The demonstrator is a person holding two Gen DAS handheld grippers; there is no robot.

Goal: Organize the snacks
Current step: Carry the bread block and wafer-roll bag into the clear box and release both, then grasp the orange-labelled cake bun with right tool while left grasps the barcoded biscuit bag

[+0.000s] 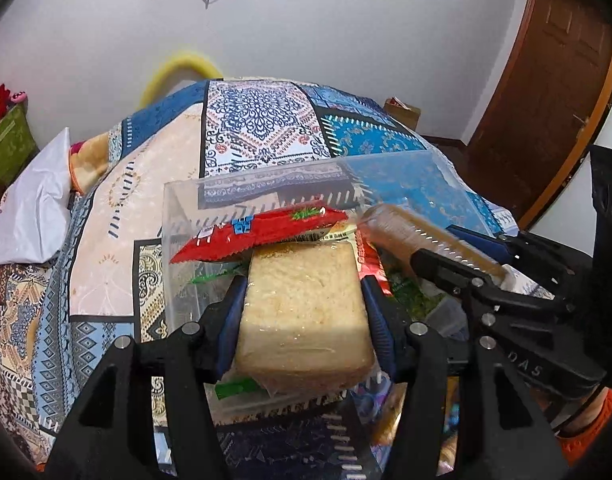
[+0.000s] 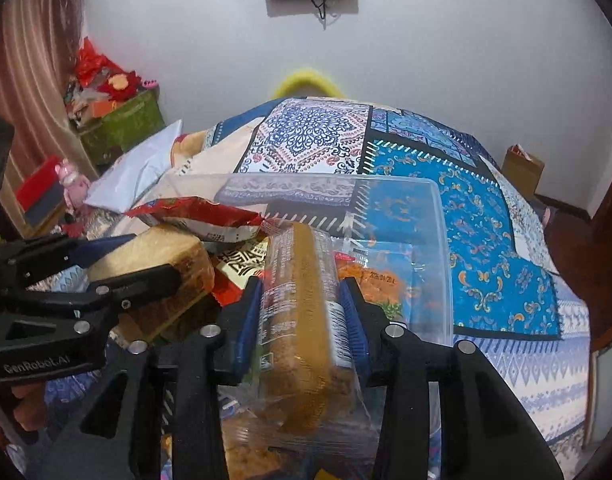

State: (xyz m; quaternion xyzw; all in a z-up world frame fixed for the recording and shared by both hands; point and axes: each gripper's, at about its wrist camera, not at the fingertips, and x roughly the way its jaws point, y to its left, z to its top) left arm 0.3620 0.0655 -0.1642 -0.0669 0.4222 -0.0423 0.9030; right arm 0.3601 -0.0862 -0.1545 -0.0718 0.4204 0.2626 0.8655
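A clear plastic box (image 1: 266, 174) (image 2: 440, 216) stands on the bed with several snack packs inside. My left gripper (image 1: 302, 284) (image 2: 154, 256) is shut on a pale, plastic-wrapped bread block (image 1: 302, 312) (image 2: 154, 248) over the box's left part. A red snack packet (image 1: 262, 232) (image 2: 202, 216) lies across the top of the pile just beyond it. My right gripper (image 2: 302, 284) (image 1: 454, 248) is shut on a long brown biscuit pack (image 2: 302, 320) (image 1: 418, 232) in clear wrap, held over the box's middle. Both blue pads press its sides. Orange and green packets lie underneath.
The box sits on a blue patchwork quilt (image 1: 266, 120) (image 2: 486, 220). A white pillow (image 1: 38, 208) (image 2: 142, 172) lies at the left, with a green storage box (image 2: 122, 124) behind it. A cardboard box (image 2: 522, 168) and a wooden door (image 1: 546, 100) stand at the right.
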